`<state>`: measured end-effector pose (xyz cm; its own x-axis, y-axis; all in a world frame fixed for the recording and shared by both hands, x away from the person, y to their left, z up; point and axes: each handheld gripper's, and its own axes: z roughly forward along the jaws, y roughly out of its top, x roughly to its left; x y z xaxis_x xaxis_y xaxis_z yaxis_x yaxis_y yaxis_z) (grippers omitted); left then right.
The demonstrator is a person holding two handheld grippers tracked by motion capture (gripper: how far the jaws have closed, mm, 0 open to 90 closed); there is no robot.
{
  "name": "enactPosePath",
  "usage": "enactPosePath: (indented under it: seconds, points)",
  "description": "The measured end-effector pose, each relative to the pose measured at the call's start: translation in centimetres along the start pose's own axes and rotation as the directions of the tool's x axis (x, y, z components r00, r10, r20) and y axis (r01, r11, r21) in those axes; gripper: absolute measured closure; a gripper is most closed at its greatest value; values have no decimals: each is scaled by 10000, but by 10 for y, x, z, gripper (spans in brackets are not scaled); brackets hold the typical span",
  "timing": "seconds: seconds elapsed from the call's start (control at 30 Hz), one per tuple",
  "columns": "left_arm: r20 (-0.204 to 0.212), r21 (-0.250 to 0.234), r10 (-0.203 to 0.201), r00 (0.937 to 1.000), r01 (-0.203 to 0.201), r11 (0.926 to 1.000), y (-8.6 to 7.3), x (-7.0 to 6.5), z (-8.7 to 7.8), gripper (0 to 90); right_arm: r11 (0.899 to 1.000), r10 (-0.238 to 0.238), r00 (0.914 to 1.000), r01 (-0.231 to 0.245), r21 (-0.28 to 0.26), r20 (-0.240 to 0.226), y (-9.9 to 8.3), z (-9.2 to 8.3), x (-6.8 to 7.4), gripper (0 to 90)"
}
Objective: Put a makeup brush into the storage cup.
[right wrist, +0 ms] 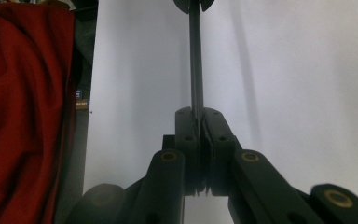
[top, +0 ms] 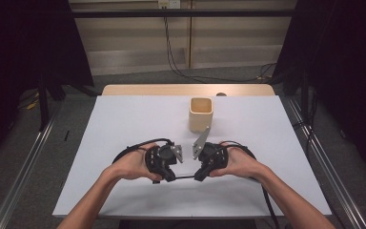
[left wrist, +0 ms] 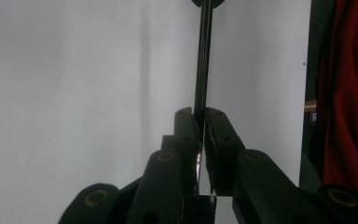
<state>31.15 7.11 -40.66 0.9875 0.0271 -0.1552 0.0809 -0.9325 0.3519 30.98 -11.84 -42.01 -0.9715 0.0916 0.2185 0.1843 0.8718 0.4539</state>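
A: Status? Start big.

B: Desk [top: 124, 119], white top, mostly bare. One beige square cup [top: 200, 114] upright toward the far middle, open mouth up; I can't see anything in it from the high view.

A: Hands?

B: Both low at the near middle, facing each other. Left hand-held gripper [top: 170, 175] and right hand-held gripper [top: 198, 177] are each clamped on one end of a thin black rod [top: 185, 177], held level between them just above the desk.

A: Confirmed clamped?

B: Yes. In the left gripper view the jaws are pinched on the rod [left wrist: 203, 60], which runs straight away to the other hand-held gripper at the top edge. Right gripper view [right wrist: 199, 122] shows the same, rod [right wrist: 195, 60] squeezed between the pads.

A: So progress?

B: My read: pickup is done, two-ended grip is set. Rod is well short of the cup, on its near side. If it's headed into the cup, then what's left is the carry, tipping it upright, one end release, and the drop. Nothing placed yet.
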Motion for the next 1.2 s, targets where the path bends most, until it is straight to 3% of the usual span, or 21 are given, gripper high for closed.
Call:
enactPosePath:
  seconds: [0.07,0.27,0.33,0.5,0.57,0.77,0.83,0.9,0.97,1.07,1.13,1.2]
  points:
    - [53,-146,56,10000,-56,9999,-1,1,0,832,10000,3,9999,-1,85,-129,-1,0,0,863]
    - [-226,-816,-490,9985,470,9956,-10,4,0,710,9999,155,9999,-155,16,-62,-4,-1,0,863]
    - [-272,-920,-449,9986,423,9949,-14,5,-2,684,9998,211,9998,-211,-27,-47,-5,-2,0,862]
    - [-700,-1811,-1059,9919,918,9792,-22,4,-7,491,9995,277,9995,-275,-185,118,-7,-5,-1,863]
    - [-765,-2106,-1193,9899,1010,9724,-26,4,-10,454,9993,308,9994,-305,-229,136,-8,-6,-2,862]
    - [-965,-2557,-1697,9808,1404,9565,-38,6,-9,323,9973,432,9984,-409,-617,352,-14,-8,-1,862]
    - [-1079,-2788,-1909,9757,1547,9478,-42,7,-9,271,9966,519,9976,-487,-668,466,-16,-10,-1,863]
    - [-1169,-2917,-2009,9726,1598,9431,-45,8,-9,248,9958,529,9974,-490,-779,497,-19,-11,-2,862]
    - [-1403,-3008,-2194,9655,1695,9385,-47,8,-11,191,9952,640,9965,-597,-774,542,-21,-13,-1,862]
    - [-1526,-3200,-2313,9608,1734,9314,-51,7,-16,155,9946,672,9958,-620,-827,628,-24,-14,0,862]
    - [-1497,-3392,-2492,9568,1870,9219,-55,6,-18,126,9936,795,9947,-738,-860,654,-26,-15,0,862]
    - [-1621,-3459,-2574,9526,1895,9189,-58,5,-19,108,9926,922,9936,-865,-847,655,-29,-15,1,862]
